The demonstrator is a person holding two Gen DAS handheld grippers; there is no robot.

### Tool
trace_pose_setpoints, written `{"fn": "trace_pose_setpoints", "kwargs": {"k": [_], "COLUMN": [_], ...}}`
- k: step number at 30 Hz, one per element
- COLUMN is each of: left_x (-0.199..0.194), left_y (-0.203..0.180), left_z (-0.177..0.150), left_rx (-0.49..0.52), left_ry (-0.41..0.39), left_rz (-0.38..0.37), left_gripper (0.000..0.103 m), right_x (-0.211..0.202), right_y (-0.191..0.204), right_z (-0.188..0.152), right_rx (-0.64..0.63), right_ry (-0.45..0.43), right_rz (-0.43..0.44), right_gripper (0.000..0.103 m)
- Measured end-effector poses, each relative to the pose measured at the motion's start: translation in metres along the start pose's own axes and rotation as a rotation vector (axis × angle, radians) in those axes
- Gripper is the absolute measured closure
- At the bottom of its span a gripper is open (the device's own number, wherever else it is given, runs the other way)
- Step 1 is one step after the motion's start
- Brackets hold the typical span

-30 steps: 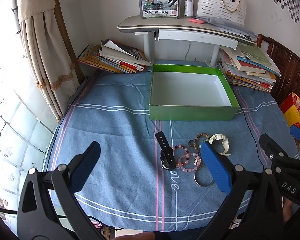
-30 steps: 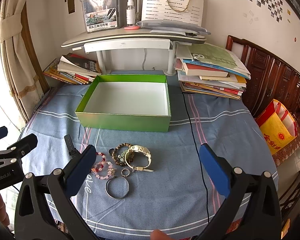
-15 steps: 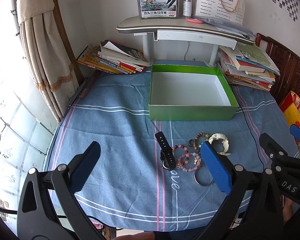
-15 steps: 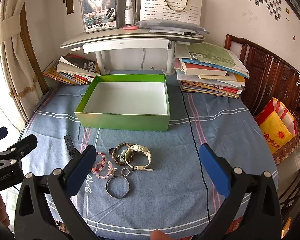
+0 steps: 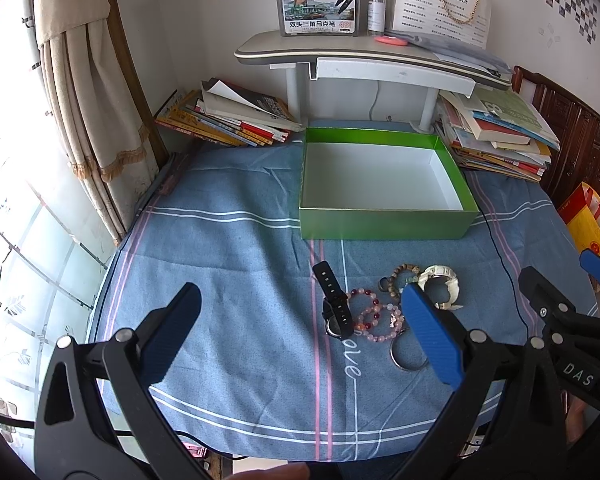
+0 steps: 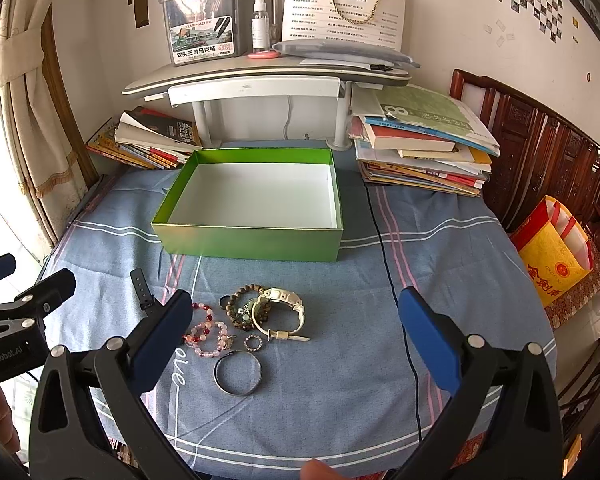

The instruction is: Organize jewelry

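An open green box (image 5: pixel 384 226) (image 6: pixel 252 244) with a white inside stands empty on the blue cloth. In front of it lies a cluster of jewelry: a black watch (image 5: pixel 334 304) (image 6: pixel 142 290), pink bead bracelets (image 5: pixel 374 320) (image 6: pixel 206 334), a brown bead bracelet (image 5: pixel 400 274) (image 6: pixel 246 292), a cream watch (image 5: pixel 440 282) (image 6: pixel 282 306), a small ring (image 6: pixel 253 343) and a silver bangle (image 6: pixel 237 372) (image 5: pixel 406 356). My left gripper (image 5: pixel 300 332) is open and empty, above the cloth's near edge. My right gripper (image 6: pixel 296 328) is open and empty, near the cluster.
Stacks of books lie at the back left (image 5: pixel 228 120) and back right (image 6: pixel 420 148). A grey desk shelf (image 6: pixel 260 76) with a marker box stands behind the green box. A black cable (image 6: pixel 396 300) runs across the cloth. A yellow bag (image 6: pixel 556 248) sits on the right.
Both grippers stay open. The views have shifted only slightly; the jewelry and box have not moved.
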State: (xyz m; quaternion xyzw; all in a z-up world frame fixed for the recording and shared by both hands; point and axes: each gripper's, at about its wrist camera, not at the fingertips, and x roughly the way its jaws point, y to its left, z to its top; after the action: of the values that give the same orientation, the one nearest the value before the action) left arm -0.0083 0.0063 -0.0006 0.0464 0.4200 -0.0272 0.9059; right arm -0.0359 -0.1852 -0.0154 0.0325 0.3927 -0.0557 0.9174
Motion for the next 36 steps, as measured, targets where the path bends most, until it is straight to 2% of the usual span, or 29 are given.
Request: {"fn": "trace_pose_setpoints", "kwargs": {"k": [30,32,36], "left_x": [0.004,0.006,0.019], "left_y": [0.0,0.003,0.02], "left_z": [-0.003,-0.002,-0.003], "left_rx": [-0.007,-0.019,-0.075], "left_ry": [0.017,0.025,0.067], "left_rz": [-0.004,0.011,0.057], "left_gripper": [0.004,0.004,0.004], "right_x": [0.005,0.009,0.03], "right_y": [0.002,-0.001,-0.013], "right_z": [-0.005,-0.005,-0.01], "right_rx": [-0.001,0.004,-0.023], "right_ry": [0.012,0.024,0.109], "right_rz": [-0.001,-0.017,-0.122], "right_gripper": [0.003,0.003,0.003]}}
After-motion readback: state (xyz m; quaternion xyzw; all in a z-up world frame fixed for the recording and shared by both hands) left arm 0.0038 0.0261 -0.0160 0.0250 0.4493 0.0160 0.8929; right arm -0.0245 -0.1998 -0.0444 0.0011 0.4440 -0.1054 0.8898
